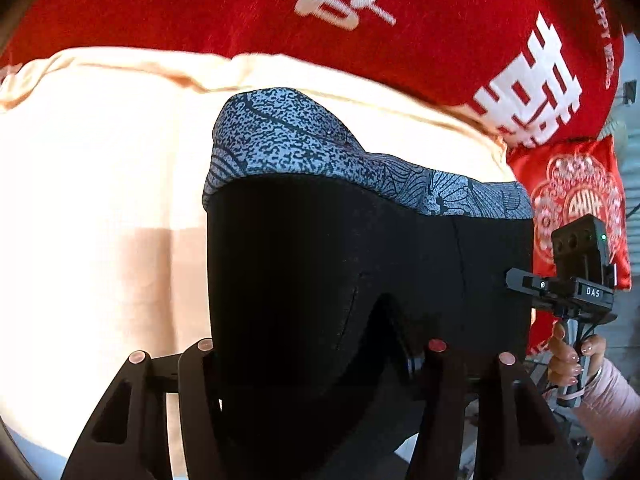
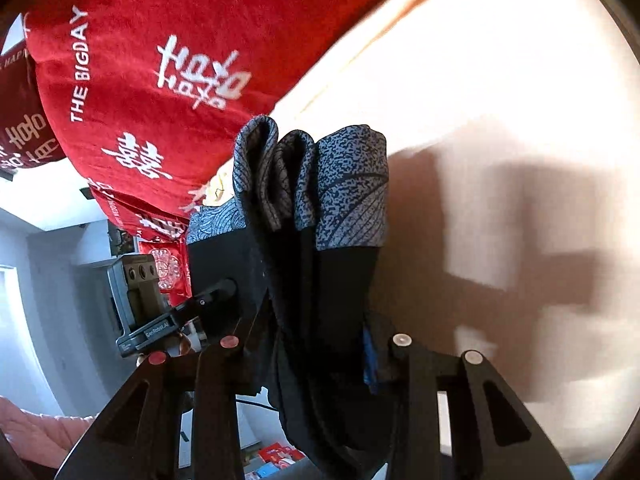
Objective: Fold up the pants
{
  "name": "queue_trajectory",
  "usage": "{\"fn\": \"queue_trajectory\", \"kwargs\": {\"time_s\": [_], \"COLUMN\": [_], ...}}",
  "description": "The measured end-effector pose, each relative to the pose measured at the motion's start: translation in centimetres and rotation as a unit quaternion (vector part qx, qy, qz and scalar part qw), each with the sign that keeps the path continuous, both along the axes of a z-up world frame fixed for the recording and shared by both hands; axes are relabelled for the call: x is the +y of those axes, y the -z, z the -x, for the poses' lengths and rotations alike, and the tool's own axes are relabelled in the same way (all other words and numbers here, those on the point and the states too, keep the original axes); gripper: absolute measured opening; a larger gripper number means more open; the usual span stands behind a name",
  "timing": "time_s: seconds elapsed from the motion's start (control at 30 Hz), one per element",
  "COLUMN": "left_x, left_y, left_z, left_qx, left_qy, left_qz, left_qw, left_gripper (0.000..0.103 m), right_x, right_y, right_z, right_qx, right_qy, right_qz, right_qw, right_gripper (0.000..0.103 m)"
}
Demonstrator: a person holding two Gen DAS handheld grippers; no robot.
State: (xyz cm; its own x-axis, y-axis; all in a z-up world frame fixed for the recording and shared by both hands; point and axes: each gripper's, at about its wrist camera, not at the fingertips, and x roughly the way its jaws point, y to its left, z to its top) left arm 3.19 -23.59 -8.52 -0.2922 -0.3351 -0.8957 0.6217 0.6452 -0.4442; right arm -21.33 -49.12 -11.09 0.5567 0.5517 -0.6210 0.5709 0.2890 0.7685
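The pants point(image 1: 360, 264) are black with a grey patterned waistband point(image 1: 304, 144). They hang lifted above a cream sheet point(image 1: 100, 184). My left gripper point(image 1: 320, 350) is shut on the black cloth at one side. My right gripper point(image 2: 316, 344) is shut on the bunched black cloth point(image 2: 332, 288), with the waistband folds point(image 2: 312, 176) hanging beyond it. The right gripper also shows in the left wrist view point(image 1: 516, 276), at the far edge of the pants. The left gripper shows in the right wrist view point(image 2: 224, 290), pinching the cloth.
A red blanket point(image 1: 360, 12) with white characters lies behind the cream sheet and also shows in the right wrist view point(image 2: 160, 60). A red embroidered cushion point(image 1: 576, 200) sits at the right. A grey room wall point(image 2: 48, 272) and floor clutter show beyond.
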Motion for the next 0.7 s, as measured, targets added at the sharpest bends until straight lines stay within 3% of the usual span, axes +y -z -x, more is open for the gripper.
{"fn": "queue_trajectory", "kwargs": {"time_s": [0.2,0.27,0.33,0.37,0.43,0.5,0.7], "left_x": [3.0,4.4,4.7,4.8,5.0,5.4,5.7], "left_y": [2.7,4.0,4.3,4.4,4.3,3.9,1.6], "left_z": [1.4,1.1,1.0,0.9,0.8,0.6,1.7], "left_qx": [0.003,-0.009,-0.035,-0.046,-0.044,-0.052,-0.127], "left_qy": [-0.014,-0.025,-0.029,-0.025,-0.027,-0.027,-0.010], "left_qz": [-0.007,-0.017,-0.018,-0.022,-0.026,-0.033,-0.082], "left_qw": [0.9999,0.9995,0.9988,0.9984,0.9983,0.9977,0.9885], "left_gripper": [0.063,0.077,0.098,0.101,0.102,0.102,0.102], "right_x": [1.9,2.2,2.0,1.9,2.0,2.2,3.0], "right_y": [1.3,2.9,4.0,4.3,4.4,4.1,1.4], "right_z": [0.7,0.7,0.9,0.9,0.9,1.0,1.7], "right_qx": [0.019,0.044,0.053,0.058,0.066,0.076,0.124], "right_qy": [-0.032,-0.038,-0.030,-0.027,-0.023,-0.016,-0.002], "right_qz": [0.037,0.047,0.053,0.056,0.063,0.070,0.120], "right_qw": [0.999,0.997,0.997,0.996,0.996,0.995,0.985], "right_gripper": [0.041,0.046,0.056,0.059,0.065,0.065,0.067]}}
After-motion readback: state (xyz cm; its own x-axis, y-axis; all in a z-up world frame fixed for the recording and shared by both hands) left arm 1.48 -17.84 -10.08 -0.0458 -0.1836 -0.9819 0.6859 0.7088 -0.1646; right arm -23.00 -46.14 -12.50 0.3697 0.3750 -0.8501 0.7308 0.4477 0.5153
